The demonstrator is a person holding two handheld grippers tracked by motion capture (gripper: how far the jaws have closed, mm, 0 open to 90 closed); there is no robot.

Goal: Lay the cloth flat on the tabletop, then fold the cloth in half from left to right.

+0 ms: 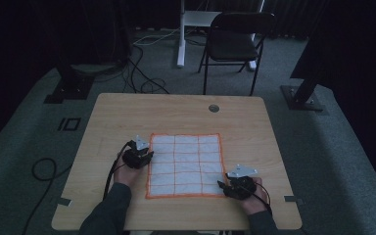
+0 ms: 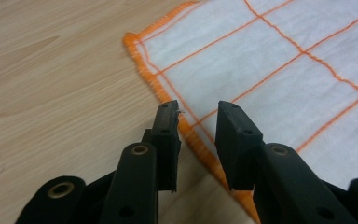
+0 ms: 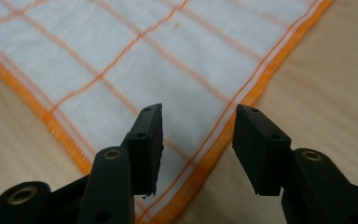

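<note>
both claws sit parted and holding nothing: left claw straddles the orange hem on the cloth edge just ahead of it, right claw over the near corner, cloth flat on the surface, so likely set for edge grabs.

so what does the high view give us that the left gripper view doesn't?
High view alone: the whole cloth spread flat on the table, the right gripper at its near right corner, the chair and cables on the floor beyond. Left gripper view alone: the orange stitched hem close up, lying between the left gripper fingers, which stand apart. Both: white cloth with orange grid, wooden tabletop, left gripper at the cloth's left edge.
</note>
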